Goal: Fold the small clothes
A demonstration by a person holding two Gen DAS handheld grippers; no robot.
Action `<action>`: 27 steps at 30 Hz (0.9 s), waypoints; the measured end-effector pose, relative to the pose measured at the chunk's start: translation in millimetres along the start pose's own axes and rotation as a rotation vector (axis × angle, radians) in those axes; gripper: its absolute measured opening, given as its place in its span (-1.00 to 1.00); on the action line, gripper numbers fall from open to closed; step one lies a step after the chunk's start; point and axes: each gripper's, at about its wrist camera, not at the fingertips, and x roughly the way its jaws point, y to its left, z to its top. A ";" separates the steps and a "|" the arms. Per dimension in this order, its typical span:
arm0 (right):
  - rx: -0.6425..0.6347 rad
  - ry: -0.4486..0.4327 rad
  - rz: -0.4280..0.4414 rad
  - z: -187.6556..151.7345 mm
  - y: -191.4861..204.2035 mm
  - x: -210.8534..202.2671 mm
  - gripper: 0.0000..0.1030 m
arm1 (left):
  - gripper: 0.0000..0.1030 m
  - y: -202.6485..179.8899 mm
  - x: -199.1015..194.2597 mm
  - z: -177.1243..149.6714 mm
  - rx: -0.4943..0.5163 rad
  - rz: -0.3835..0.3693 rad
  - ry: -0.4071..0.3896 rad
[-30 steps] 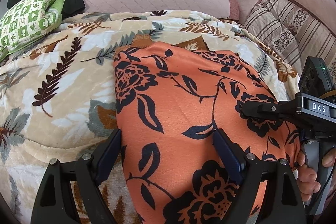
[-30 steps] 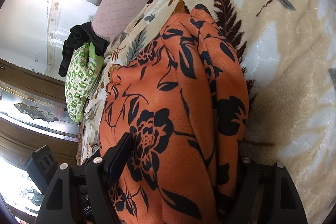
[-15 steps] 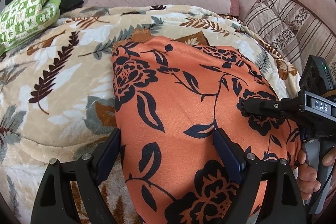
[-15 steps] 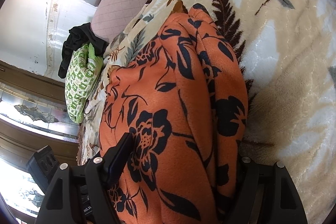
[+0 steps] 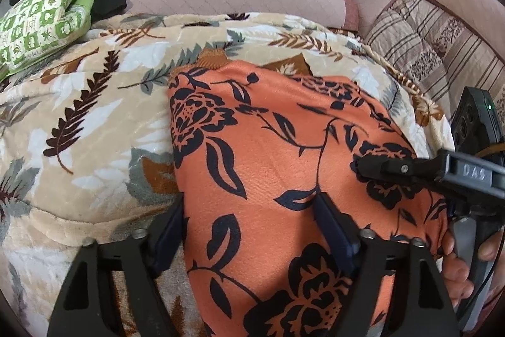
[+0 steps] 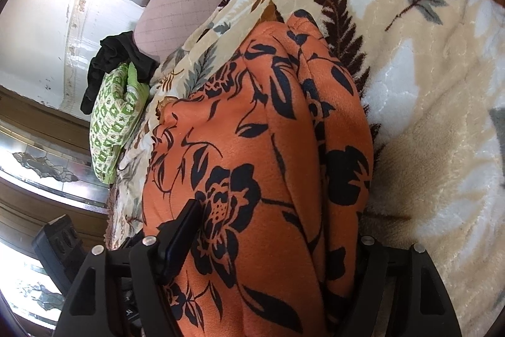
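L gripper (image 5: 252, 229) jaws just closing, not yet clamped on orange floral garment (image 5: 284, 163); R gripper (image 6: 277, 239) grip state unclear.

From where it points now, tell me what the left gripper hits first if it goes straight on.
Most likely the orange flowered cloth: the left gripper already straddles its near edge, its jaws having just been closing. Depth is hard to judge.

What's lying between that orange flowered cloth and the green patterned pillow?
Only the leaf-print blanket: between the orange flowered cloth and the green patterned pillow it lies bare. The left wrist view shows this best.
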 end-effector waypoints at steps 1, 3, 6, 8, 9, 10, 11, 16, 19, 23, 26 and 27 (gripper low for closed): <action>-0.006 -0.007 -0.007 -0.4 1.0 -1.0 0.46 | 0.27 -0.4 -2.5 1.0 -0.002 -0.001 -0.008; -0.042 -0.033 -0.026 -2.8 10.6 -4.0 0.45 | 0.16 -1.1 -8.0 3.7 0.002 -0.005 -0.023; -0.093 -0.062 -0.044 -3.8 20.0 -6.9 0.44 | 0.33 7.7 2.9 4.3 -0.043 -0.005 0.026; -0.073 -0.040 -0.062 -2.4 14.9 -1.5 0.41 | 0.48 12.8 11.6 2.8 -0.065 -0.016 0.063; -0.044 -0.022 -0.059 -1.8 9.0 2.7 0.41 | 0.52 15.2 13.9 2.1 -0.081 -0.027 0.070; -0.023 -0.021 -0.044 -0.8 5.3 3.0 0.41 | 0.56 16.3 15.0 2.0 -0.091 -0.042 0.079; -0.016 -0.020 -0.035 0.0 4.0 2.2 0.41 | 0.58 16.4 15.9 2.0 -0.091 -0.057 0.092; -0.013 -0.014 -0.027 1.2 1.1 3.0 0.42 | 0.60 13.0 17.3 -0.4 -0.058 -0.099 0.124; -0.012 -0.014 -0.023 1.2 1.0 2.7 0.43 | 0.42 11.8 15.6 0.3 -0.056 -0.111 0.116; -0.018 -0.024 -0.028 -0.8 2.9 1.3 0.40 | -0.14 14.4 3.6 5.3 -0.077 -0.145 0.065; -0.045 -0.052 -0.055 -3.4 10.0 -0.7 0.35 | -0.27 13.1 -2.9 6.7 -0.072 -0.162 0.034; -0.065 -0.066 -0.071 -4.8 14.0 -1.8 0.34 | -0.29 11.8 -4.2 6.3 -0.067 -0.158 0.028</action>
